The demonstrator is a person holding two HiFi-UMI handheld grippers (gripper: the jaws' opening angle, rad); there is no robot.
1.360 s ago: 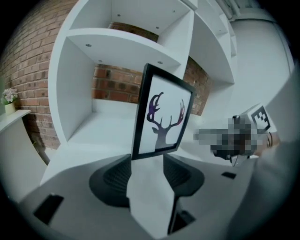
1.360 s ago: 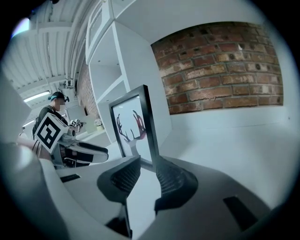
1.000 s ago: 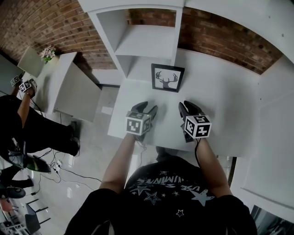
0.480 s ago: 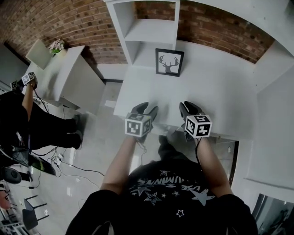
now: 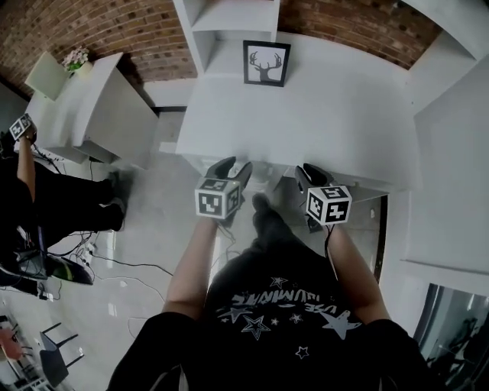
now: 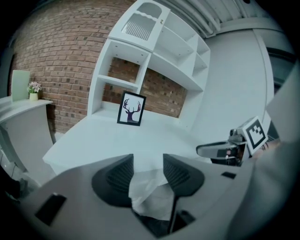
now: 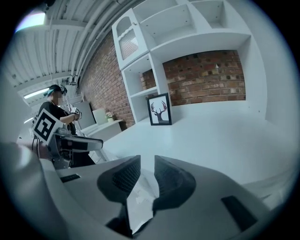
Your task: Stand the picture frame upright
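A black picture frame (image 5: 267, 63) with a deer-antler print stands upright at the back of the white table (image 5: 321, 114), beside the shelf unit. It also shows far ahead in the left gripper view (image 6: 131, 108) and the right gripper view (image 7: 160, 110). My left gripper (image 5: 234, 168) hovers at the table's near edge, far from the frame, open (image 6: 147, 159) with nothing gripped. My right gripper (image 5: 308, 174) is level with it to the right, its jaws a narrow gap apart (image 7: 147, 161) and holding nothing.
A white shelf unit (image 5: 229, 23) rises at the table's back left against a brick wall. A low white counter (image 5: 92, 107) with a small flower pot (image 5: 76, 59) stands to the left. Another person (image 5: 23, 176) stands at the far left. Cables lie on the floor (image 5: 114, 267).
Both grippers have drawn back from the frame to the table's near edge. The frame stays upright and now sits farther away in the head view.
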